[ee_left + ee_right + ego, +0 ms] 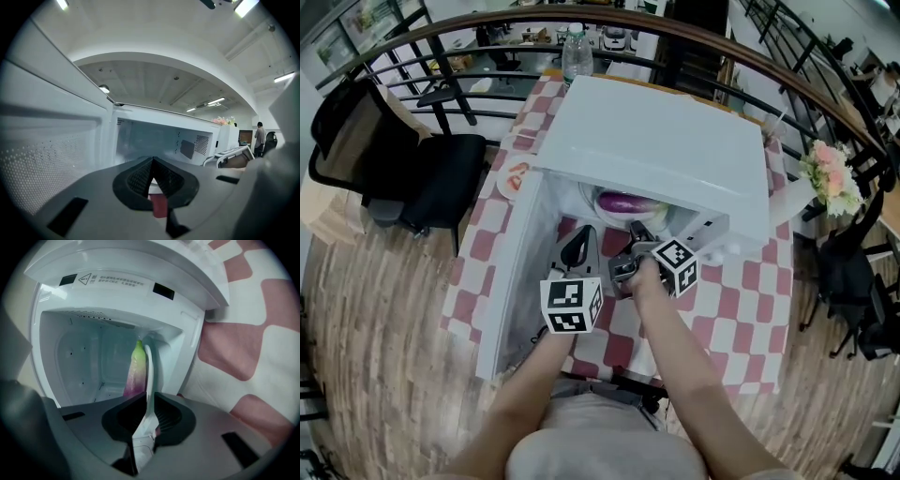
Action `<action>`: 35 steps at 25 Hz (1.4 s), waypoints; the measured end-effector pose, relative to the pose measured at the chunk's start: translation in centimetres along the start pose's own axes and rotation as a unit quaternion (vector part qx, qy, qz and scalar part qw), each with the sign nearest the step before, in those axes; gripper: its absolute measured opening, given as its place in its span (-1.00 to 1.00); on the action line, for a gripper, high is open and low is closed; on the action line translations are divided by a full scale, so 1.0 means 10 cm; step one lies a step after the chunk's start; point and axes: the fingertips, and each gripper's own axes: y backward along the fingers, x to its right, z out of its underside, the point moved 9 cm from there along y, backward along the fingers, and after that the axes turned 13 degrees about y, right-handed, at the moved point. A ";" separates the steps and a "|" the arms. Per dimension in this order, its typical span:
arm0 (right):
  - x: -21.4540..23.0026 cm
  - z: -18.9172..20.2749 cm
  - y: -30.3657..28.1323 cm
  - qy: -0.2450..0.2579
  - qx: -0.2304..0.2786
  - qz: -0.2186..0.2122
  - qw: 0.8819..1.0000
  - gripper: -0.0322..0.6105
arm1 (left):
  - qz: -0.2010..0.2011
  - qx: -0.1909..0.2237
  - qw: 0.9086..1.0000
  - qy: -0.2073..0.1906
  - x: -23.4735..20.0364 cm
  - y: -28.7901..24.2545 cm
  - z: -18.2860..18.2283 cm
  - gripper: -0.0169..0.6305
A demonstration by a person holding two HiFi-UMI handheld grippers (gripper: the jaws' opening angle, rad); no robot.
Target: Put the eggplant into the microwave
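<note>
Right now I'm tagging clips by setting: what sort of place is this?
Probably an office or lab with a mock kitchen setup: a microwave on a checkered tablecloth, an office chair beside it, a railing behind.

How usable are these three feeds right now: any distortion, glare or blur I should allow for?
Head view: strong fisheye, the railing bows into an arc; even light, eggplant sharp. Left gripper view: black vignetted corners, ceiling lamps flare, microwave cavity dim. Right gripper view: dark corners too; the plate edge blurs near the lens, eggplant soft.
</note>
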 end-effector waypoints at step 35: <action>0.03 -0.03 -0.30 -0.016 -0.046 0.110 0.993 0.17 | 0.015 -0.023 1.000 0.000 -0.13 -0.05 0.00 -0.94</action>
